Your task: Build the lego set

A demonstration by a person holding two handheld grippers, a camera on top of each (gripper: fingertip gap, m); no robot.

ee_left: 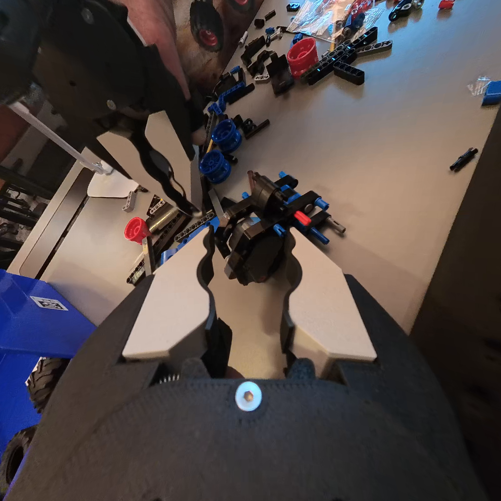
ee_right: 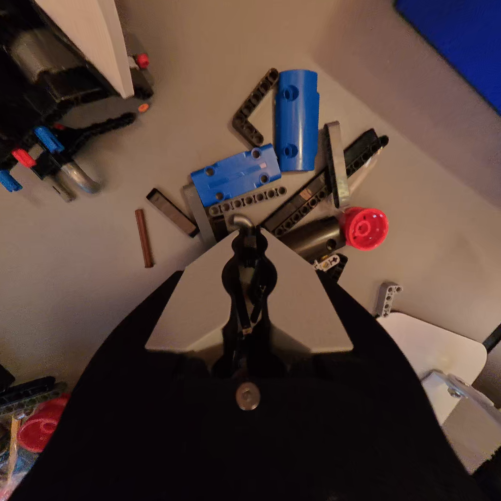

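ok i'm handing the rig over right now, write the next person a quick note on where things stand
Left gripper: shut on the black and blue assembly, held just above the table.
Right gripper: shut on a small silver curved piece, tips down over the loose pile by the two blue panels and red wheel hub.
Done: only that sub-assembly, with blue and red pins in it.
Left: most of the set. Two blue wheel hubs, another red hub, black beams and bagged parts are loose on the table.
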